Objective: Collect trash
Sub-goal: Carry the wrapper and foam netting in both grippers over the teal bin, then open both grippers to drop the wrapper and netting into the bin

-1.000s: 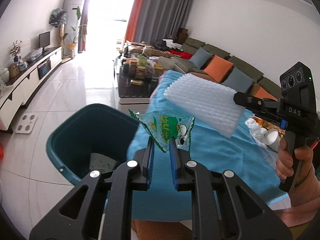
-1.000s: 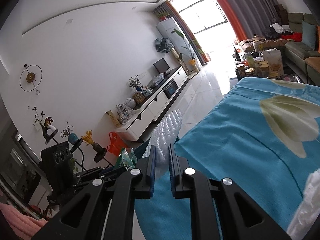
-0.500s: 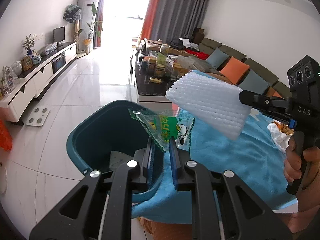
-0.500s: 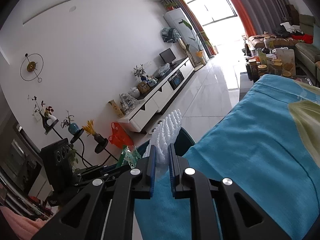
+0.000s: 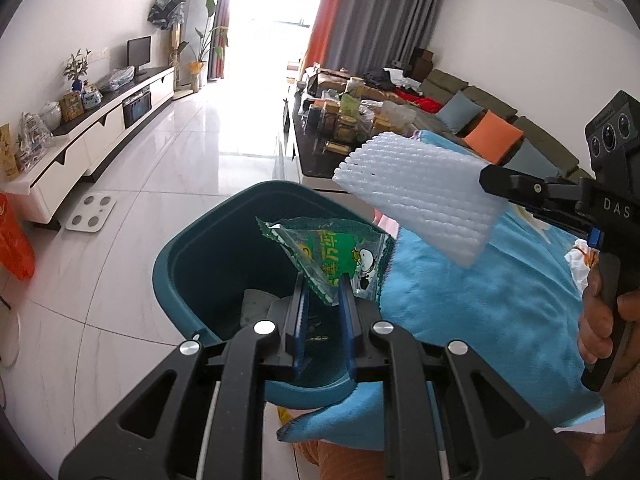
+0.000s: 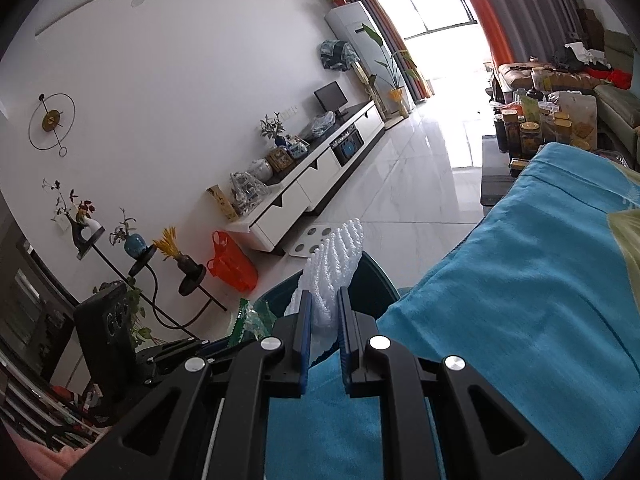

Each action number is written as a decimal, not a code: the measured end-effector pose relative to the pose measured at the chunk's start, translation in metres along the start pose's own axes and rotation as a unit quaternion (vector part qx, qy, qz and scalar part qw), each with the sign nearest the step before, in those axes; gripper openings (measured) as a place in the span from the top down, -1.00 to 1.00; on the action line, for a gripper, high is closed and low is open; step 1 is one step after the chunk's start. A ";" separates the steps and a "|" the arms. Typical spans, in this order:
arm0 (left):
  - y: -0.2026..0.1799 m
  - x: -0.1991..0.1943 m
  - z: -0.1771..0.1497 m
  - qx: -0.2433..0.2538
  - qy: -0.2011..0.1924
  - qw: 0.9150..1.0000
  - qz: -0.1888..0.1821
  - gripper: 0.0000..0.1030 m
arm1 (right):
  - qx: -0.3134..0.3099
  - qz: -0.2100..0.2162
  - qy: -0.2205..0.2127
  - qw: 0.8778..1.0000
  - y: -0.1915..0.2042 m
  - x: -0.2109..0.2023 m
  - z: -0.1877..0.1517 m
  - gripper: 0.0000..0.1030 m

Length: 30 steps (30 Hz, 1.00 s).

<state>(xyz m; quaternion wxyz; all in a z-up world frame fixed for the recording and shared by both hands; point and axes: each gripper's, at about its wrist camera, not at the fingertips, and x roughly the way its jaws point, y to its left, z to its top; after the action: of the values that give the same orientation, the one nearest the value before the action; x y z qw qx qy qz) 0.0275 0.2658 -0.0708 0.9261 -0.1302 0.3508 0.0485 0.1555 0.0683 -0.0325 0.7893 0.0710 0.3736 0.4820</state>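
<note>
My left gripper point(image 5: 323, 285) is shut on a green snack wrapper point(image 5: 330, 252) and holds it over the open teal bin point(image 5: 188, 280), which has some trash at its bottom. My right gripper point(image 6: 323, 300) is shut on a white foam net sleeve point(image 6: 334, 272). In the left wrist view the sleeve point(image 5: 420, 196) hangs above the bin's right rim and the blue cloth. In the right wrist view the bin rim point(image 6: 378, 280) shows just beyond the sleeve, and the wrapper point(image 6: 246, 318) shows at the lower left.
A blue cloth point(image 5: 480, 304) covers the table right of the bin. A dark coffee table point(image 5: 320, 160) with jars stands behind. A white TV cabinet point(image 5: 92, 140), a floor scale point(image 5: 91, 213) and an orange bag point(image 5: 14, 240) are on the left. A sofa point(image 5: 500, 128) runs along the right wall.
Both grippers have moved left toward the bin. The wrapper is now over the bin's opening, and the foam sleeve has come over its right rim.
</note>
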 end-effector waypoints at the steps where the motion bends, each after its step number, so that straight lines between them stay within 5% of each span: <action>1: 0.003 0.001 -0.001 -0.002 0.001 1.000 0.002 0.70 | -0.001 -0.002 0.004 1.000 0.001 0.004 0.000 0.78; 22: 0.020 0.035 -0.001 -0.034 0.038 0.998 0.023 0.66 | 0.014 -0.022 0.077 0.997 0.008 0.071 0.002 0.69; 30: 0.028 0.044 -0.002 -0.048 0.037 0.998 0.035 0.44 | 0.019 -0.022 0.076 0.997 0.005 0.070 0.003 0.53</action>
<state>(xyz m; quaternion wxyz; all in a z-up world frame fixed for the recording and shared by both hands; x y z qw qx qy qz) 0.0540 0.2919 -0.1071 0.9030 -0.1641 0.3862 0.0925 0.1721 0.1286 -0.0642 0.7676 0.0408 0.4435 0.4609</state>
